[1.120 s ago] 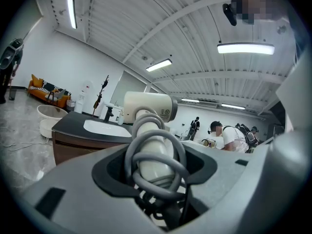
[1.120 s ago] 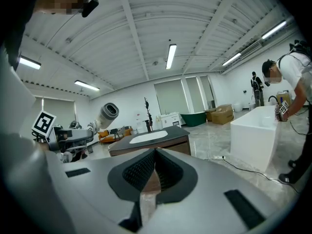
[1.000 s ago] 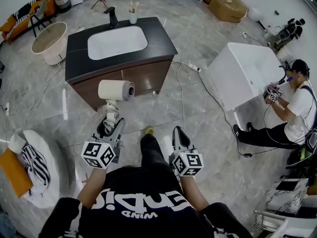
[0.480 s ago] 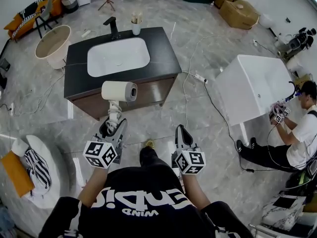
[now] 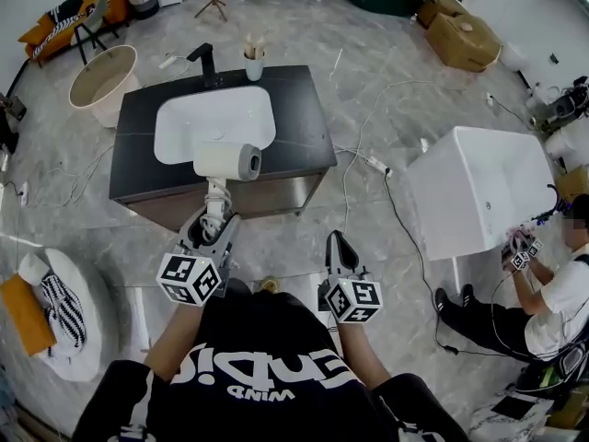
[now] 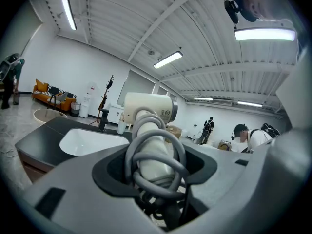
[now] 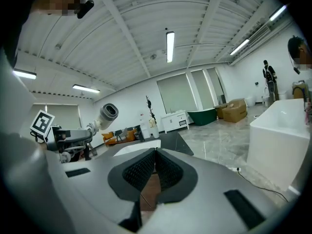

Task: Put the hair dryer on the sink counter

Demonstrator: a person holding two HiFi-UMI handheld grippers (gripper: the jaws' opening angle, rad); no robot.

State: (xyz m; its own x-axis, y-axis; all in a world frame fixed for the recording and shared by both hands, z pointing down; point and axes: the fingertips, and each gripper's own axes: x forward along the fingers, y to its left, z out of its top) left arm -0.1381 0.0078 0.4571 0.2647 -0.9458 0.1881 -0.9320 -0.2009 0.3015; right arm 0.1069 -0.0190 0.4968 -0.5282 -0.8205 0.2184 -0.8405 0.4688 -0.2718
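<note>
The white hair dryer (image 5: 227,161) is held upright by its cord-wrapped handle, with my left gripper (image 5: 213,226) shut on that handle. Its barrel hangs over the front edge of the dark sink counter (image 5: 302,109), beside the white basin (image 5: 214,122). In the left gripper view the hair dryer (image 6: 148,110) rises between the jaws, grey cord (image 6: 155,165) looped round its handle, the basin (image 6: 90,140) behind it. My right gripper (image 5: 339,241) is shut and empty, low and right of the counter. From the right gripper view (image 7: 155,153) the hair dryer (image 7: 107,113) shows at the left.
A black faucet (image 5: 204,59) and a cup (image 5: 252,63) stand at the counter's back edge. A white bathtub (image 5: 479,187) and a crouching person (image 5: 550,293) are at the right. A round tub (image 5: 101,76) is at the left, and cables (image 5: 368,159) trail over the floor.
Both grippers and the hair dryer have come closer to the sink counter; the dryer's barrel now overlaps its front edge. The grip on the handle is unchanged.
</note>
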